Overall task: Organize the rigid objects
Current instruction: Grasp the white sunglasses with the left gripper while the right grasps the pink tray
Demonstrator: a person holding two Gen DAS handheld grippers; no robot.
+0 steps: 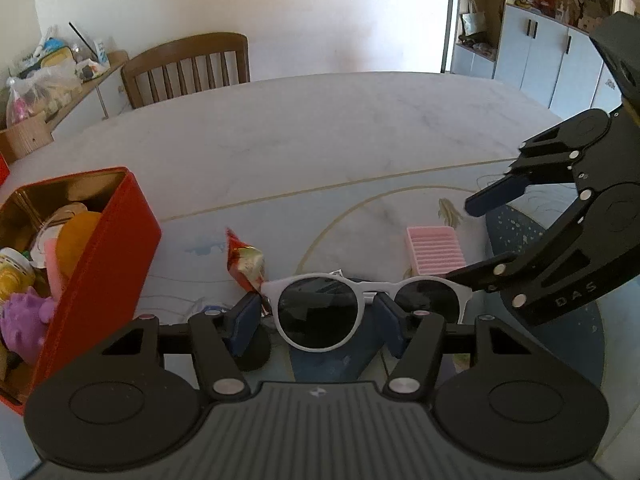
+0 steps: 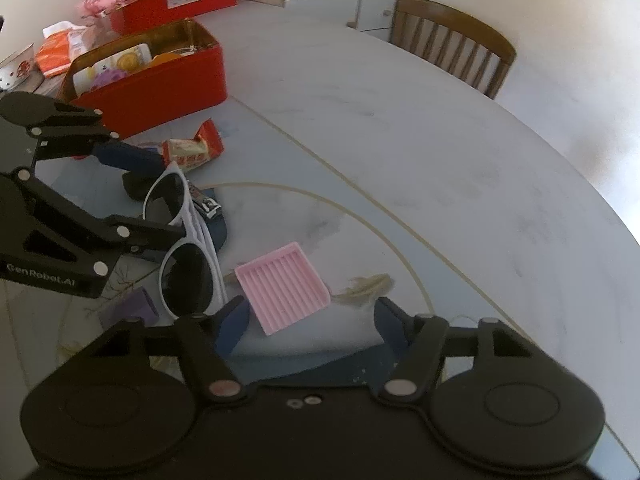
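At your far left stands the red tin box (image 1: 100, 248), its lid off, packed with small toys: a purple spiky figure (image 1: 24, 316), an orange round thing (image 1: 76, 240) and a yellowish jar. It rests on the pale marble table (image 1: 320, 128), with a wooden chair (image 1: 188, 66) pushed in at the far edge.

Moving right, a red and gold snack packet (image 1: 245, 260) lies on the table just beyond your left gripper (image 1: 318, 322). Its blue pads (image 1: 245, 326) straddle one lens of the white-framed sunglasses (image 1: 360, 304): one pad sits at the outer rim of that lens, the other by the bridge. The jaws are about half spread, and you cannot tell from either view whether the pads already press the frame. In the right wrist view the glasses stand on edge, lenses facing your left tongs, with a nail clipper (image 2: 208, 208) lying just behind them and a small purple block (image 2: 138, 304) near the lower lens.

Further right, the pink ridged tray (image 1: 436, 250) lies flat, just beyond the glasses. Your right gripper (image 1: 476, 236) comes in from the right edge, its jaws apart and holding nothing; the lower finger reaches the outer end of the other lens, though contact is unclear. In its own view the tray sits ahead, near the left pad (image 2: 234, 326).
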